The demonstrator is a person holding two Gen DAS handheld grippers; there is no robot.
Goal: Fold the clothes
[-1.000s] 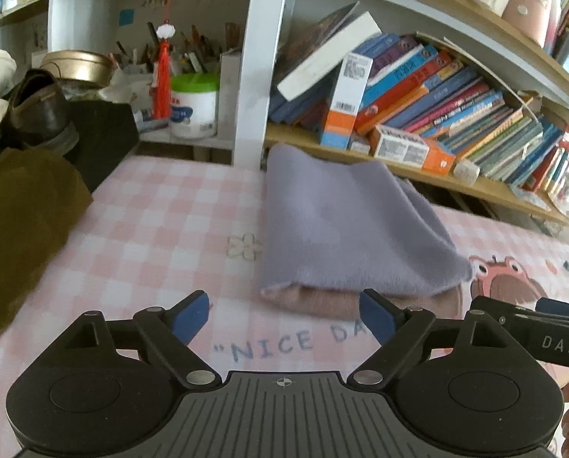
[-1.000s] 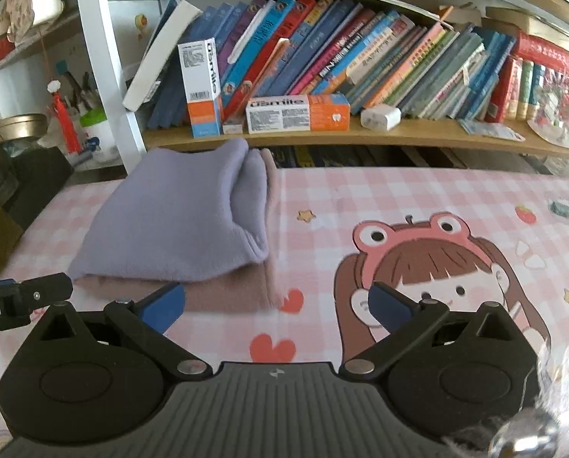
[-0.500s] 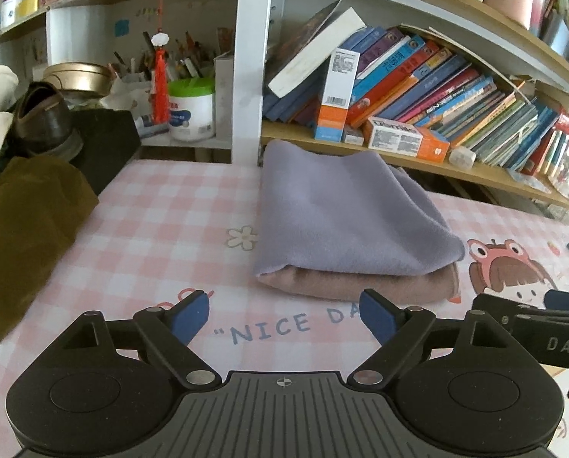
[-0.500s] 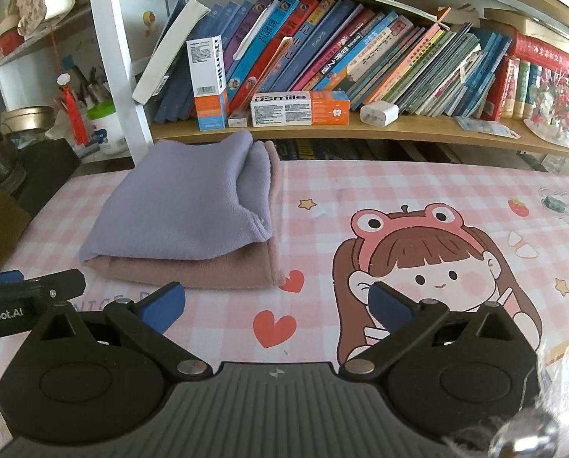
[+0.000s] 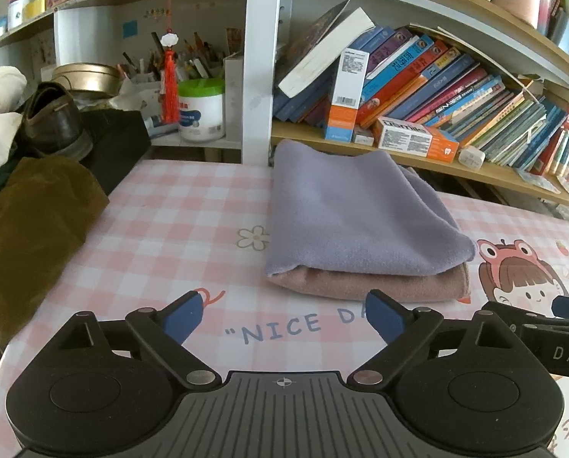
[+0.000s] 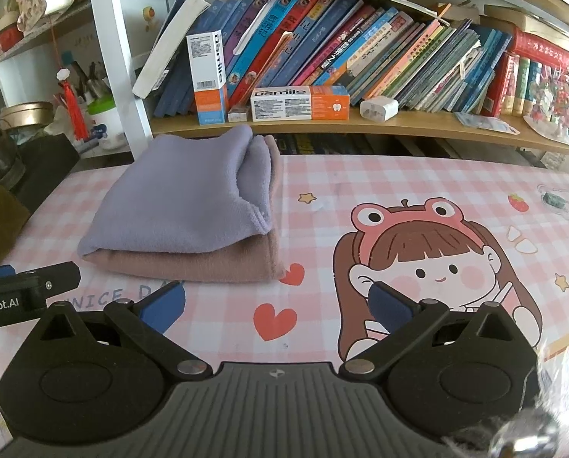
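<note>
Left wrist view: left tool (image 5: pixel 282 318) spread wide, gripping nothing, low over the bench (image 5: pixel 177 221). Folded lilac cloth (image 5: pixel 357 221) stacked on a folded pink cloth (image 5: pixel 380 284) at 12 o'clock, near the bookshelf (image 5: pixel 456 170). Brown garment (image 5: pixel 28 225) at 9 o'clock, shoe (image 5: pixel 53 122) at 10 o'clock.

Right wrist view: right tool (image 6: pixel 275 305) equally wide, empty. Same stack at 11 o'clock, open layered edges facing 3 o'clock. Cartoon girl print (image 6: pixel 425 259) at 1 o'clock.

A folded lilac cloth (image 5: pixel 355 213) is lying flat atop a folded dusty-pink cloth (image 5: pixel 372 284); both are resting stacked. The pink one's edges are showing beneath.
</note>
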